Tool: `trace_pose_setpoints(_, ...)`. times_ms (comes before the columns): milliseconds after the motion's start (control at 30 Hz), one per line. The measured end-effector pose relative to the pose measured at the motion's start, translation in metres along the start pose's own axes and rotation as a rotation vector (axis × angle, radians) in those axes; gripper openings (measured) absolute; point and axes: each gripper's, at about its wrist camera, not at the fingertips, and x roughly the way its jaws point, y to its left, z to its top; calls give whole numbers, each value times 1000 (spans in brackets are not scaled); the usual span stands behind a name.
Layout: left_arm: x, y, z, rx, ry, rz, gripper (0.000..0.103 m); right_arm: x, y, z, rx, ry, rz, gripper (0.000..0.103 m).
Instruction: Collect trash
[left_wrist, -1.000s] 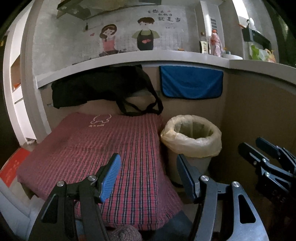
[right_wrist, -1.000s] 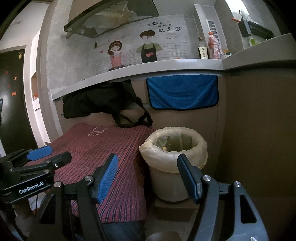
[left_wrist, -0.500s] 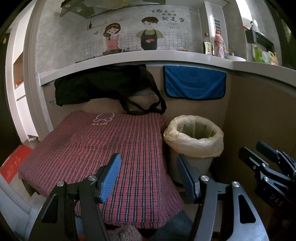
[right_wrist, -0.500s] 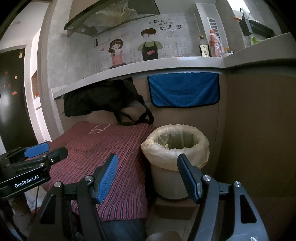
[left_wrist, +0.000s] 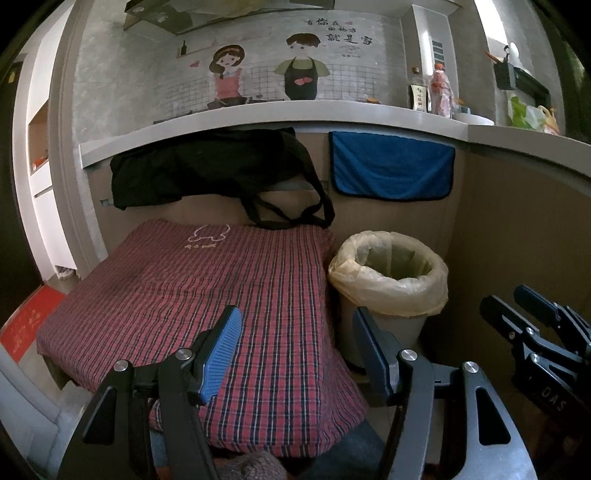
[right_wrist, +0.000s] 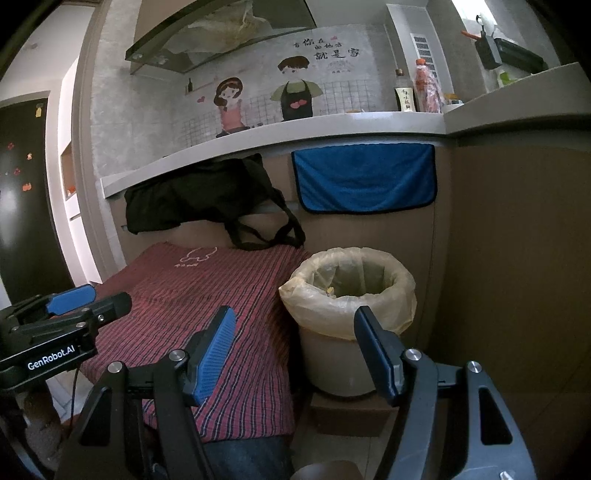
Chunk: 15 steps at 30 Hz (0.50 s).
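Left wrist view: left hand-held gripper (left_wrist: 295, 341) spread wide, nothing between the pads — hovering over the plaid cloth (left_wrist: 207, 295). Lined bin (left_wrist: 388, 280) just right of the cloth, below the blue towel (left_wrist: 391, 166).

Right wrist view: right hand-held gripper (right_wrist: 295, 343) also spread, empty. Bin (right_wrist: 347, 291) ahead — small scraps inside. No loose trash visible on the cloth (right_wrist: 207, 291).
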Motion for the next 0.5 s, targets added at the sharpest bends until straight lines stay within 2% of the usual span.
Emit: trace_pose_setpoints(500, 0, 3, 2, -8, -2, -1, 62, 1, -1, 1, 1, -3, 0, 64)
